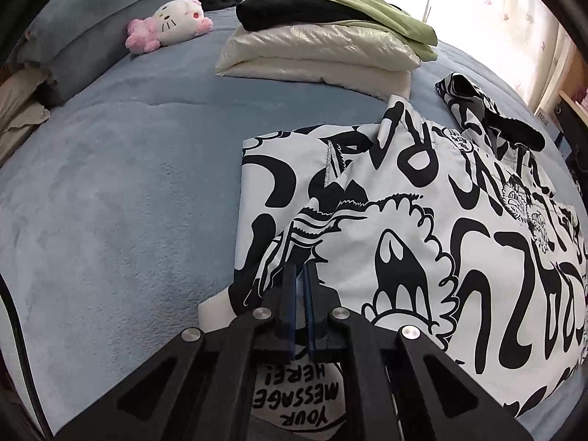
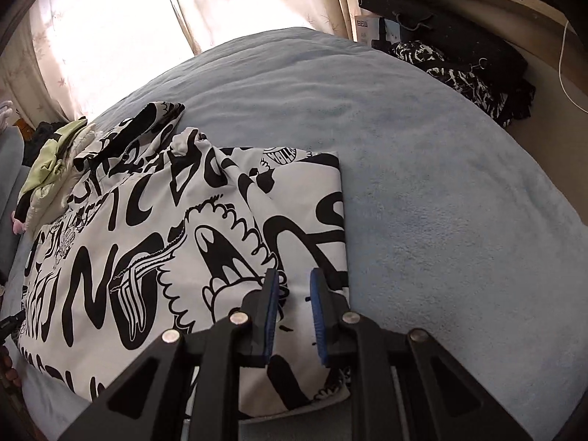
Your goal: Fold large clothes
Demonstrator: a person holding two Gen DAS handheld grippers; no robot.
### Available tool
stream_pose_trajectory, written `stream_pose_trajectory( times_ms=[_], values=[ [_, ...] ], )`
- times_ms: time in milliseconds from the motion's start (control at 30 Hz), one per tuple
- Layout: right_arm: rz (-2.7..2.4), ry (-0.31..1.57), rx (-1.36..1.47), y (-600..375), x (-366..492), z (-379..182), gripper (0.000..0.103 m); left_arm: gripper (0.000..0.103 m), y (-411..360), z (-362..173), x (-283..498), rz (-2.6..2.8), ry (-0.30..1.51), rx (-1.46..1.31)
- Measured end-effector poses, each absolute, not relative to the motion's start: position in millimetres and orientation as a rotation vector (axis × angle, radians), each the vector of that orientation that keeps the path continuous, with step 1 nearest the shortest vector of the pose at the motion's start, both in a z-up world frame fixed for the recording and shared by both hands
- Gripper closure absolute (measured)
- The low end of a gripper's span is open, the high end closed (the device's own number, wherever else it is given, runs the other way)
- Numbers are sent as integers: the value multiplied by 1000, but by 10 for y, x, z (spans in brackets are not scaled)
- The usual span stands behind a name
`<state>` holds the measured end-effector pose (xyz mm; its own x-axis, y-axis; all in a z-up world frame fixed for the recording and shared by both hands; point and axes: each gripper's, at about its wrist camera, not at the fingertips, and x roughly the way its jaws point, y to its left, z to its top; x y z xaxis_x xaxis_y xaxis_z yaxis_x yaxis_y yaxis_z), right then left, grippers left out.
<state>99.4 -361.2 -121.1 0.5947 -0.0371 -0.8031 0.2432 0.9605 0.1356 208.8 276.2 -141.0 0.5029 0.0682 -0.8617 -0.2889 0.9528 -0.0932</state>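
Observation:
A white jacket with bold black graffiti print (image 1: 422,220) lies on the blue bed, its sides folded in and its hood (image 1: 488,117) bunched at the far end. My left gripper (image 1: 302,270) hovers over the jacket's near left corner with its blue pads together; I see no cloth pinched between them. In the right wrist view the same jacket (image 2: 176,228) stretches away to the left. My right gripper (image 2: 294,279) is over its near right corner, the pads a little apart and open, with printed fabric showing through the gap.
A folded stack of cream, black and green clothes (image 1: 323,36) sits at the bed's far side, next to a pink and white plush toy (image 1: 172,24). Blue bedspread (image 2: 441,191) extends right of the jacket. Dark patterned clothes (image 2: 466,77) lie by a desk beyond the bed's edge.

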Motion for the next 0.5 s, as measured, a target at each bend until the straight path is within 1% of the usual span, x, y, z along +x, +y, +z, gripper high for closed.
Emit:
stream_pose_trajectory(
  times_ms=[267,500],
  values=[
    [-166,932,254,-3597,999,-1191,85,99,2744,-1365,2059,226,1021,-243],
    [-166,938,274,-3524,947,-1097,85,99,2663,-1183,1939,228,970,-199]
  ],
)
